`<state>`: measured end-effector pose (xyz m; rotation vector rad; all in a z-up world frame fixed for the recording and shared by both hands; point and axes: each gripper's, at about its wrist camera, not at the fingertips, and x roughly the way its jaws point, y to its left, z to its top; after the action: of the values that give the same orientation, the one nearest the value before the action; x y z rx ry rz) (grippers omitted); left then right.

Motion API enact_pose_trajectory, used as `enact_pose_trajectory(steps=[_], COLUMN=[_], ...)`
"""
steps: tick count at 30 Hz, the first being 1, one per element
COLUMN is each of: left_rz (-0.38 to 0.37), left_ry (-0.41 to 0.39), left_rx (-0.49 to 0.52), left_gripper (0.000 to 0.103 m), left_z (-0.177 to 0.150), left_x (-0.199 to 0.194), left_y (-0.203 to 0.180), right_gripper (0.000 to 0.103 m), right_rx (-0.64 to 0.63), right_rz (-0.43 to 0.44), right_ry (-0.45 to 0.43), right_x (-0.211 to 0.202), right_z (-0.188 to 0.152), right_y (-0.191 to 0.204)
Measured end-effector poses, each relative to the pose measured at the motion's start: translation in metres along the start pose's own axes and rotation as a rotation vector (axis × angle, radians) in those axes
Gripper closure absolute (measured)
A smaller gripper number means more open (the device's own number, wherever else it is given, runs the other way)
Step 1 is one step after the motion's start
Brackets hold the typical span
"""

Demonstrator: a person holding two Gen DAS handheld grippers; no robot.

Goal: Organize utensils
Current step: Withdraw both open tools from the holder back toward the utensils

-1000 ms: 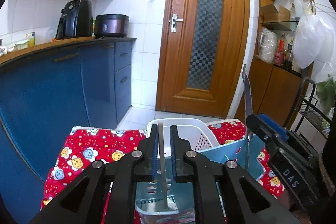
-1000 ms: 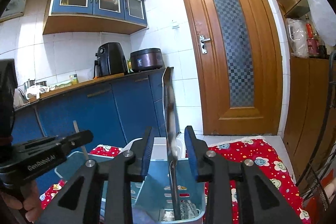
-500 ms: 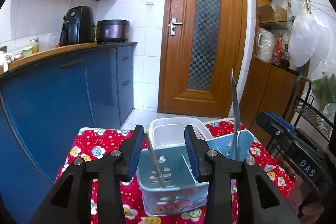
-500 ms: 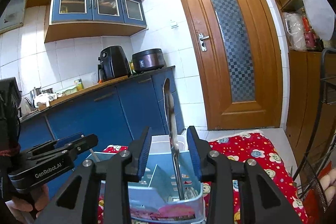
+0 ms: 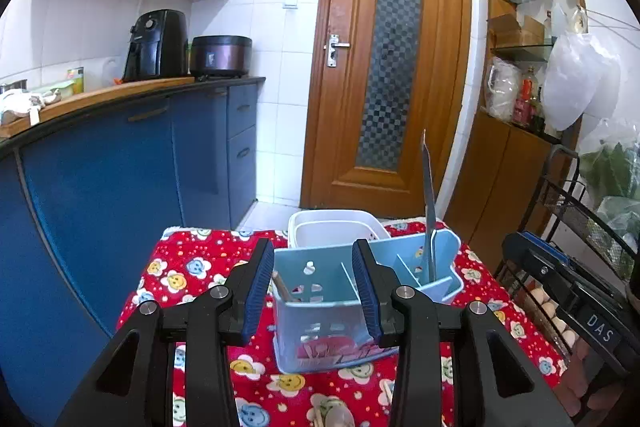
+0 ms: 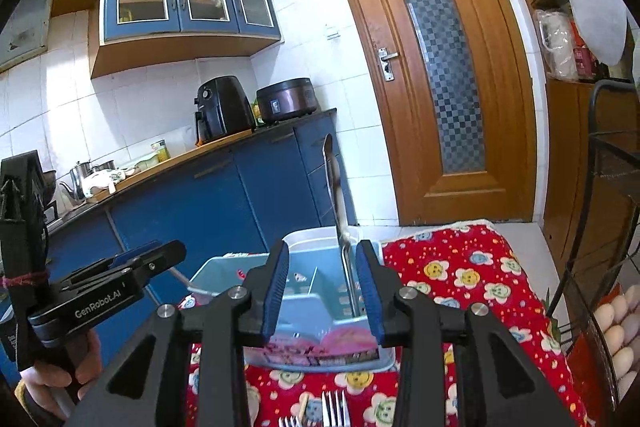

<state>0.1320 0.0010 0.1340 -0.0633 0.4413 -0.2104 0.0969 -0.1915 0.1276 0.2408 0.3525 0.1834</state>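
The right hand-held gripper (image 6: 322,285) hangs open and empty over a blue caddy (image 6: 224,269) on the red flowered cloth (image 6: 460,267). A knife (image 6: 338,203) stands upright inside it; forks (image 6: 334,409) lie nearer.

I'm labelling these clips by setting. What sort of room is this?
A home kitchen, most likely: a worktop over blue cabinets carries an air fryer and a rice cooker, the walls are tiled, and a utensil caddy stands on a table with a flowered cloth.
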Motion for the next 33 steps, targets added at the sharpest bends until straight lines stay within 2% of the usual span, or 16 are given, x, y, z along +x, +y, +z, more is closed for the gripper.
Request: enact_pose_trajectory(steps=[18,33], left_rz=[-0.014,0.002], left_ry=[0.053,0.171], left_rx=[-0.011,-0.076], left_gripper=[0.061,0.061], left_z=[-0.023,-0.057], left_x=[-0.021,-0.006], left_y=[0.002,0.015], right_gripper=[0.065,0.065], right_rx=[0.016,0.069], right_rz=[-0.018,-0.046], right_ry=[0.089,0.219], right_x=[-0.020,-0.011], right_z=[-0.028,-0.061], right_y=[-0.006,-0.029])
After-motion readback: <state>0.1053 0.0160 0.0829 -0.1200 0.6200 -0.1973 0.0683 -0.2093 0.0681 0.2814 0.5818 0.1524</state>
